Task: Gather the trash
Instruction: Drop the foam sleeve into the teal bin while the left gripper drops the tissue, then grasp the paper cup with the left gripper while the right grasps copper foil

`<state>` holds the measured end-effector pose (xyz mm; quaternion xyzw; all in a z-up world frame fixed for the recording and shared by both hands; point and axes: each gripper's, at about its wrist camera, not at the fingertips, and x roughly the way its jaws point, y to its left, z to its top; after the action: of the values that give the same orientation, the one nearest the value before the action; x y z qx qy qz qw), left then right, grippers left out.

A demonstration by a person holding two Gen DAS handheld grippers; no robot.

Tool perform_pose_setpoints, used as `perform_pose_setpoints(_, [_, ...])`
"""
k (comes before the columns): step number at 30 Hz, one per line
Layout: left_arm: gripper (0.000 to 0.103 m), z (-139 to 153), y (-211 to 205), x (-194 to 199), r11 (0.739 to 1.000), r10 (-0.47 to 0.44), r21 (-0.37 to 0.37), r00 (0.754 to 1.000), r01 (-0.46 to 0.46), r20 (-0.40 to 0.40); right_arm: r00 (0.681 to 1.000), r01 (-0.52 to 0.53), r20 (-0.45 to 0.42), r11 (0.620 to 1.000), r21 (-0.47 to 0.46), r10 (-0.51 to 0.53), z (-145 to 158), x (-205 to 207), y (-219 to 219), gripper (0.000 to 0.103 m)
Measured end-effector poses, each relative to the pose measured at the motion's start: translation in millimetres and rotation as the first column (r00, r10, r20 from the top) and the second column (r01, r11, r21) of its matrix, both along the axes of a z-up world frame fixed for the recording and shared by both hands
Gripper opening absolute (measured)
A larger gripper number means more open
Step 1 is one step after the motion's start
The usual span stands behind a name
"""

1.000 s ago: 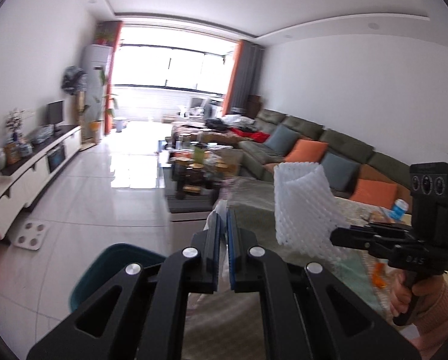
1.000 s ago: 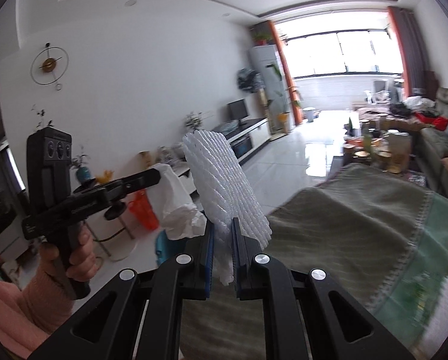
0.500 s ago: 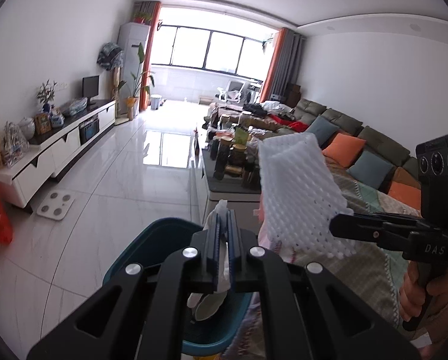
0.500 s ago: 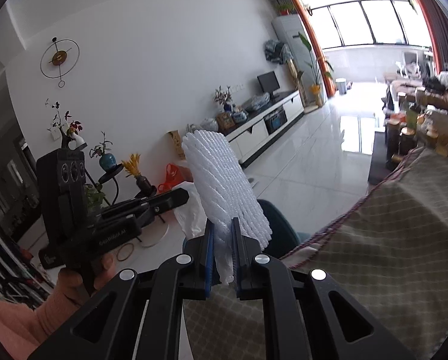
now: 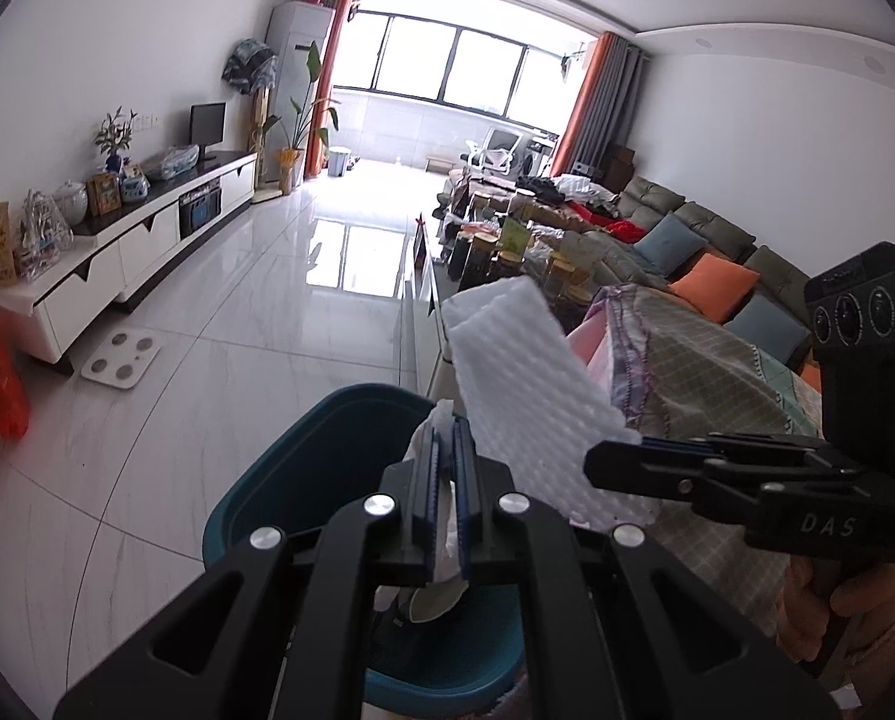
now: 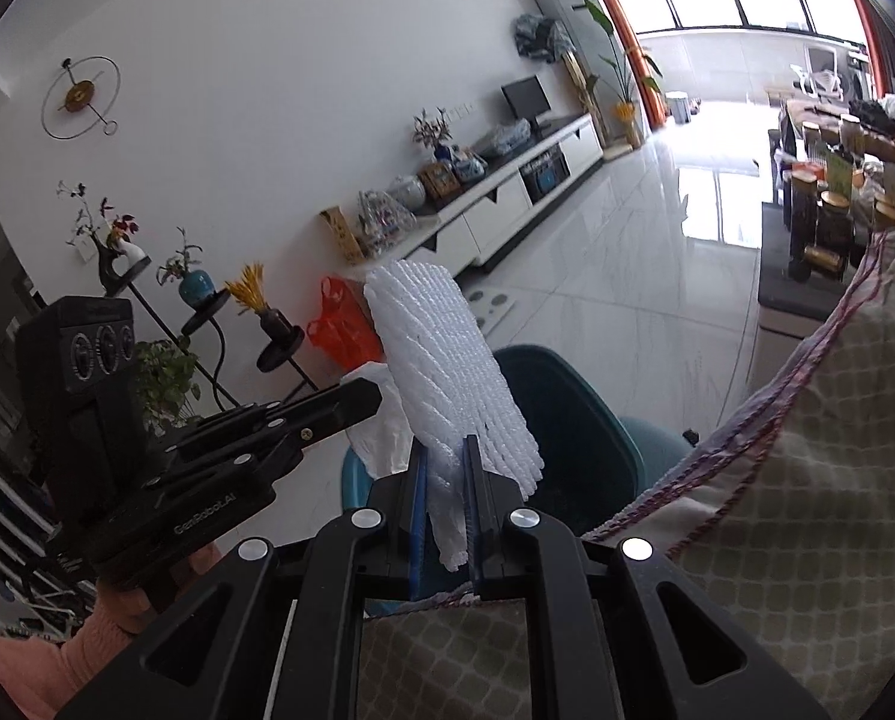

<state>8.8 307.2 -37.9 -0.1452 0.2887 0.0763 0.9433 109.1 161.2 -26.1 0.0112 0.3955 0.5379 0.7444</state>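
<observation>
Bright living room, glossy white tile floor (image 5: 219, 372), checked cloth-covered table edge (image 6: 807, 480) right of both grippers. Left gripper (image 5: 444, 438) pinched tight on crumpled white tissue (image 5: 432, 420), directly above teal plastic bin (image 5: 327, 450). Right gripper (image 6: 447, 456) pinching white foam net sleeve (image 6: 441, 354), ribbed, soft, tube-shaped, upright, over bin rim. Only in right wrist view: wire wall clock (image 6: 81, 97), plant stands, orange bag (image 6: 342, 330) beyond left gripper. Only in left wrist view: sofa (image 5: 711, 252) with orange cushions past right gripper.

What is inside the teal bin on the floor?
Inside the teal bin a pale rounded piece shows; the left gripper and its white tissue cover the rest.
</observation>
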Motion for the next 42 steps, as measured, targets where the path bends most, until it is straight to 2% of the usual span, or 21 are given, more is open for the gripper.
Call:
perform_pose_setpoints(6, [0.007,-11.6,4.1,11.6,1.0,0.014,-0.019,0.999,-0.015,-0.038,0.999,0.016,-0.045,0.999,-0.048,-0.018,-14.4,10.6,9.6,0.016])
perform_pose_setpoints(9, [0.015,-19.0,6.8,13.2,0.999,0.029,-0.035,0.998,-0.031,-0.058,0.997,0.026,-0.065,0.998,-0.061,-0.03,-17.3,13.3,11.9,0.017])
perform_pose_setpoints(13, [0.02,-27.6,9.5,14.7,0.998,0.043,-0.05,0.996,-0.047,-0.071,0.996,0.038,-0.074,0.997,-0.072,-0.043,-19.3,13.9,11.9,0.032])
perform_pose_setpoints(16, [0.02,-28.3,10.5,13.5,0.997,0.053,-0.057,0.996,-0.057,-0.072,0.996,0.045,-0.079,0.997,-0.069,-0.051,-20.6,14.1,9.4,0.037])
perform_pose_setpoints(19, [0.021,-26.4,8.4,8.9,0.997,0.055,-0.052,0.996,-0.058,-0.064,0.995,0.055,-0.081,0.997,-0.059,-0.06,-19.4,14.3,5.3,0.037])
perform_pose_setpoints(23, [0.028,-16.9,-2.8,1.2,0.999,0.041,-0.028,0.998,-0.042,-0.039,0.995,0.064,-0.071,0.997,-0.037,-0.066,-14.5,10.5,-7.1,0.037])
perform_pose_setpoints(25, [0.031,-11.0,-12.1,-2.7,1.0,0.02,-0.019,1.0,-0.02,-0.016,0.996,0.068,-0.048,0.997,-0.021,-0.069,-7.6,4.5,-18.5,0.037])
perform_pose_setpoints(27, [0.04,-3.4,-23.9,-7.3,1.0,-0.009,-0.009,1.0,0.009,0.013,0.997,0.073,-0.01,0.997,-0.005,-0.073,2.3,-3.7,-32.6,0.038])
perform_pose_setpoints(33, [0.053,13.8,-69.1,-10.5,0.992,-0.129,0.01,0.987,0.129,0.092,0.986,0.126,0.104,0.991,0.042,-0.13,33.5,-25.7,-90.2,0.047])
perform_pose_setpoints(37, [0.054,19.3,-109.9,-6.3,0.971,-0.24,0.024,0.963,0.239,0.124,0.969,0.192,0.148,0.979,0.069,-0.2,44.2,-36.0,-134.0,0.047])
perform_pose_setpoints(42, [0.054,19.9,-165.1,6.8,0.923,-0.385,0.028,0.914,0.385,0.128,0.929,0.307,0.19,0.948,0.088,-0.318,51.7,-47.3,-193.1,0.047])
